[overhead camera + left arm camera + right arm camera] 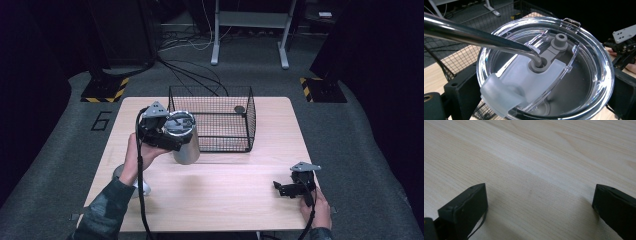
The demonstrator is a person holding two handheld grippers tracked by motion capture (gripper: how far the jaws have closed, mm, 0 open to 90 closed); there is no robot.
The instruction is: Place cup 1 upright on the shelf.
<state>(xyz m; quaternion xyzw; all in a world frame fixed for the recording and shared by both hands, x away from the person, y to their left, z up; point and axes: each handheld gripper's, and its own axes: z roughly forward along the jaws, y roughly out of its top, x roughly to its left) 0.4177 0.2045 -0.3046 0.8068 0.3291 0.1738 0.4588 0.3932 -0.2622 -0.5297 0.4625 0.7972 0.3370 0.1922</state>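
Pale wood runs under both of my tools, and dark floor and cables lie beyond the table [225,200]. My left gripper [172,135] clamps the steel tumbler [186,147] near its top, one jaw on each side of the clear lid [544,67], so the cup sits squarely between the jaws with its bent metal straw [474,37] sweeping back over the gripper toward me. Just beyond the cup, on its far side from my hand, stands the wire basket [212,120], a small dark thing lying in its far corner. I judge the step to be moving the cup, probably toward that basket, so I want it kept upright: the hold bears on the rim zone, and any tilt could let the smooth wall slide or pop the lid. I would lift straight, clear the basket's near wall with the base, and mind the straw against the wire. My right gripper [292,187] rests low over bare wood, jaws spread wide and empty, well off to the side.
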